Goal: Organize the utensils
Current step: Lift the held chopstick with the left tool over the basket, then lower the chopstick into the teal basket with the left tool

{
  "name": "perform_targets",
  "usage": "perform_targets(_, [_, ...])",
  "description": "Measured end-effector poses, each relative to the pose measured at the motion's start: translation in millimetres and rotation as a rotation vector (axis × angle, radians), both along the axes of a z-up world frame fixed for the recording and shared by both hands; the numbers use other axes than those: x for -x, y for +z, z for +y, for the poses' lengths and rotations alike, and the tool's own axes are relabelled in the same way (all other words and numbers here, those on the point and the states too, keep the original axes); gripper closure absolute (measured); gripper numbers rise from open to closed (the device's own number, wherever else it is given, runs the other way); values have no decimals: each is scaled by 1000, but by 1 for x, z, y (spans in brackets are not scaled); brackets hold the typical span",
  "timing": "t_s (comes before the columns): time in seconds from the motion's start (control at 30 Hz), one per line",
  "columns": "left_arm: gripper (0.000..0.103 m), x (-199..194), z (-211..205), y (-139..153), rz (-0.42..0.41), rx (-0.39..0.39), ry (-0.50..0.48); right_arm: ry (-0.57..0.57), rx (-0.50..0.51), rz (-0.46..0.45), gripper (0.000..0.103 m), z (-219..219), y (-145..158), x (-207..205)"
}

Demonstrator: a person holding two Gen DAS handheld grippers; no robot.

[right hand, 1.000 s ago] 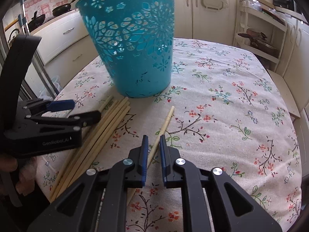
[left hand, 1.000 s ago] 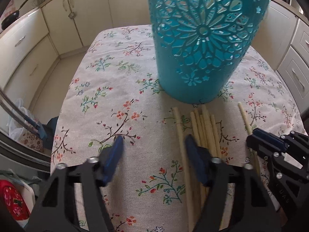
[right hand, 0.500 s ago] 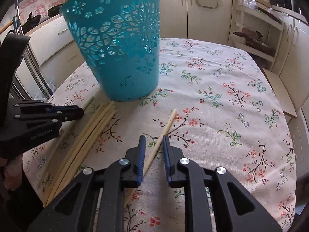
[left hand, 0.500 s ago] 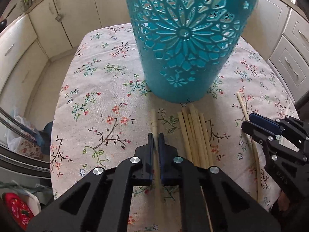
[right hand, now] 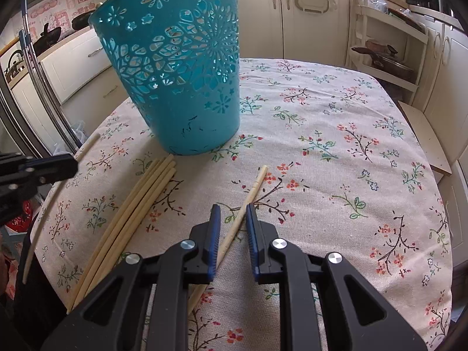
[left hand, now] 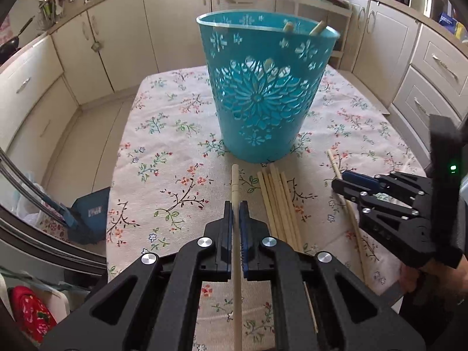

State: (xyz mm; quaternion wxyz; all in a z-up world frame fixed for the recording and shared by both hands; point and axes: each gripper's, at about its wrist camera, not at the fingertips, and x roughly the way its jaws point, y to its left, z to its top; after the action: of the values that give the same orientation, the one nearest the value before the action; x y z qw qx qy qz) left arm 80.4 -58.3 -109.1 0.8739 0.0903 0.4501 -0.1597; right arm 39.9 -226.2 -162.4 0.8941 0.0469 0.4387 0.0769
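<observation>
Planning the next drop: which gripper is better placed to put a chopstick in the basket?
Left. The left gripper is shut on a chopstick aimed at the basket. The right gripper is open around its chopstick, not gripping it.

Teal basket (left hand: 263, 99) centre-table, bare floral tablecloth (right hand: 351, 152) right of it

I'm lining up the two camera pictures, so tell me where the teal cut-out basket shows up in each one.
Left wrist view: the teal basket stands upper centre, whole rim showing, chopstick ends poking out.
Right wrist view: the teal basket fills the upper left, its rim cut off by the frame.
Shared landmark: the bundle of chopsticks lying at its base.
</observation>
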Motion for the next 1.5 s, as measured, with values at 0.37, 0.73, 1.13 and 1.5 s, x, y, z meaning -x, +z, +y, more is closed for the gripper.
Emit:
perform_targets(0.37, [98,18,35,54,-36,194,-29,13,34,-6,80,9,2,3])
perform_targets(0.73, [98,18,51,135,-185,377,-39,20,41,-8,77,10,2,4])
perform_targets(1.13, [98,-38,13,197,-434,488,-13,13,-16,-4,77,3,0,3])
perform_targets(1.5, [98,-107,-10,190,-561,550,83,10,-70,1,76,-3,-1,0])
